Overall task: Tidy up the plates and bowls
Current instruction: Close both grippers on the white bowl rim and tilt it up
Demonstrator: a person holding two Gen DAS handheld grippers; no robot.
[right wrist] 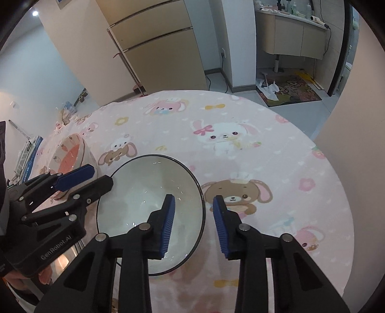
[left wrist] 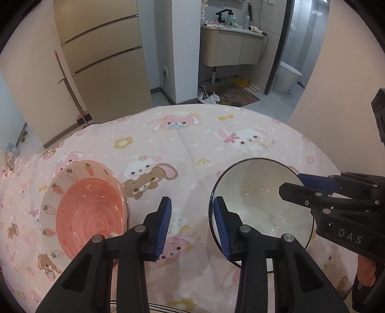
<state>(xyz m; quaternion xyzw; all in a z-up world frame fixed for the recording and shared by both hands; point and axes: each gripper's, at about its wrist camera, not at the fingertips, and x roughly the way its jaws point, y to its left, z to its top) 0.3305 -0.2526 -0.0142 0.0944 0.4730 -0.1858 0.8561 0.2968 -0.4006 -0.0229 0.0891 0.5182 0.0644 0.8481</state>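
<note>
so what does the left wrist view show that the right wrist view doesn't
Only the left wrist view: the whole swirled inside of the pink bowl, and the right tongs seen from the side. Only the right wrist view: a ceiling light, the pink bowl's outer wall, and the left tongs seen from the side. Both: the white bowl with open tongs straddling its rim, the pink bowl to its left, and the tablecloth with bunnies.

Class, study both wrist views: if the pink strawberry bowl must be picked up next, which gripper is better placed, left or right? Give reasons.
Left. The left gripper hangs between the two bowls, right beside the pink strawberry bowl. The right gripper straddles the white bowl's far rim, away from the pink one.
</note>
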